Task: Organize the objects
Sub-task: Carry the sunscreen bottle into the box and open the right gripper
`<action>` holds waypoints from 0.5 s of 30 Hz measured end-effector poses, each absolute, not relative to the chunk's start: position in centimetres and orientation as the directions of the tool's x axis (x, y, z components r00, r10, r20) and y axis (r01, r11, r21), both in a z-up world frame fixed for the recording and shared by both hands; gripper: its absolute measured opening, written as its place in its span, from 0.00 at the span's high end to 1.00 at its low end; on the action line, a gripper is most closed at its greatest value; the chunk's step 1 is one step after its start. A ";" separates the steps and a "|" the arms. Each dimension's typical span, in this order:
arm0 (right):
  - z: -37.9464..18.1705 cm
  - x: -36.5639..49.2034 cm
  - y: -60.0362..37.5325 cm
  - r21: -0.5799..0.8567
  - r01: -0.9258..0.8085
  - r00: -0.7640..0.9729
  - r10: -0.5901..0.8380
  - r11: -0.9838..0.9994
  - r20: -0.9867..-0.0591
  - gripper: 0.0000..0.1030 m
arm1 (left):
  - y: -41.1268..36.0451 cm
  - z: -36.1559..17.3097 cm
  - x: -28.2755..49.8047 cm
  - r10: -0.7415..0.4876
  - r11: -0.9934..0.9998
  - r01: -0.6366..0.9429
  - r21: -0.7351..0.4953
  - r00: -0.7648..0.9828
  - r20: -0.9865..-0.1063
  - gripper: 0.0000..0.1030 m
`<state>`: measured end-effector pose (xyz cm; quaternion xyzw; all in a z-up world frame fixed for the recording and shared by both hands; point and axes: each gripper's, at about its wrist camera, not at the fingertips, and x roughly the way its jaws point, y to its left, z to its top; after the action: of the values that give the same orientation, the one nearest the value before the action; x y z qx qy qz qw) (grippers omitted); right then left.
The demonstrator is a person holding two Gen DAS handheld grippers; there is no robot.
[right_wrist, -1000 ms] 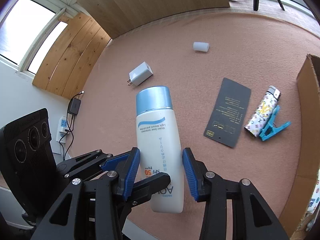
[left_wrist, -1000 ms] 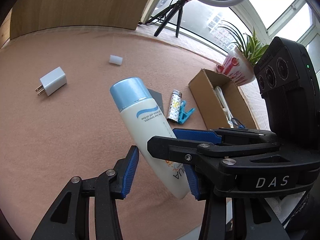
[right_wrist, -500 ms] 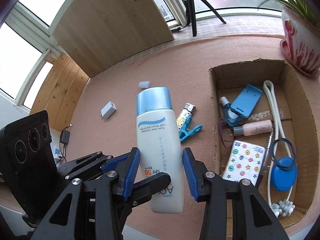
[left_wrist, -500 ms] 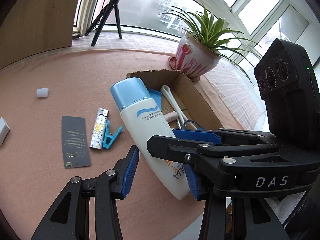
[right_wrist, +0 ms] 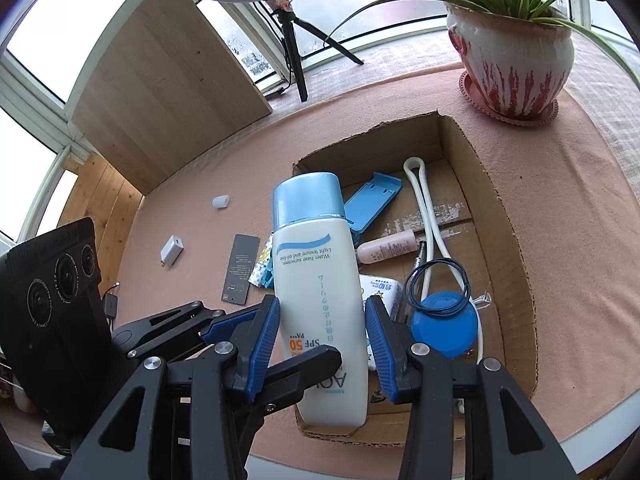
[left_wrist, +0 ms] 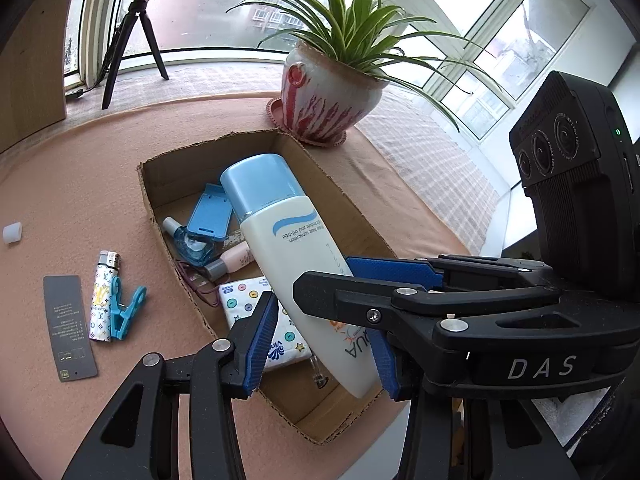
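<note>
A white sunscreen bottle (left_wrist: 288, 248) with a pale blue cap hangs tilted over the open cardboard box (left_wrist: 200, 152). My left gripper (left_wrist: 324, 336) is shut on its lower body, blue pads against both sides. My right gripper (right_wrist: 322, 312) is shut on the same bottle (right_wrist: 316, 264), and in the left wrist view its fingers (left_wrist: 392, 272) cross in from the right. The box (right_wrist: 492, 200) holds a blue phone stand (right_wrist: 372, 200), a small pink bottle (right_wrist: 384, 246), a tissue pack (left_wrist: 248, 292), a white cable (right_wrist: 424, 208) and a blue round lid (right_wrist: 444, 326).
On the pink mat left of the box lie a patterned lighter (left_wrist: 102, 292), a blue clip (left_wrist: 126, 310), a dark card (left_wrist: 68, 328), a white cap (left_wrist: 12, 233) and a white charger (right_wrist: 172, 249). A potted plant (left_wrist: 324, 96) stands behind the box; a tripod (left_wrist: 136, 40) stands by the window.
Both grippers carried the bottle sideways from above the bare mat to above the box. The grip on the bottle looks the same; the charger slid out of the left wrist view.
</note>
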<state>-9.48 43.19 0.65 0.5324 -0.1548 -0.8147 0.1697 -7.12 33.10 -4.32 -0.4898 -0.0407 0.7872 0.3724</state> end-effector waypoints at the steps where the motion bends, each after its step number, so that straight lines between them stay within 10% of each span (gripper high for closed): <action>1: 0.7 -9.5 43.5 0.429 0.109 -0.380 -0.437 -0.897 -0.815 0.61 | 33.4 -4.2 -7.0 0.624 -0.718 -0.553 -0.422 -0.244 -0.743 0.54; 5: 1.0 -9.4 44.3 0.324 0.076 -0.451 -0.322 -0.943 -0.833 0.52 | 33.8 -4.2 -6.9 0.564 -0.758 -0.551 -0.349 -0.284 -0.775 0.30; 15: 0.7 -10.0 45.2 0.363 0.048 -0.449 -0.345 -0.930 -0.824 0.44 | 29.8 -4.5 -8.2 0.528 -0.812 -0.465 -0.351 -0.332 -0.781 0.30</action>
<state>-9.95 45.20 0.65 0.5117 -0.1451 -0.8387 0.1172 -8.19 29.79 -4.46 -0.4911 -0.0319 0.8155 0.3046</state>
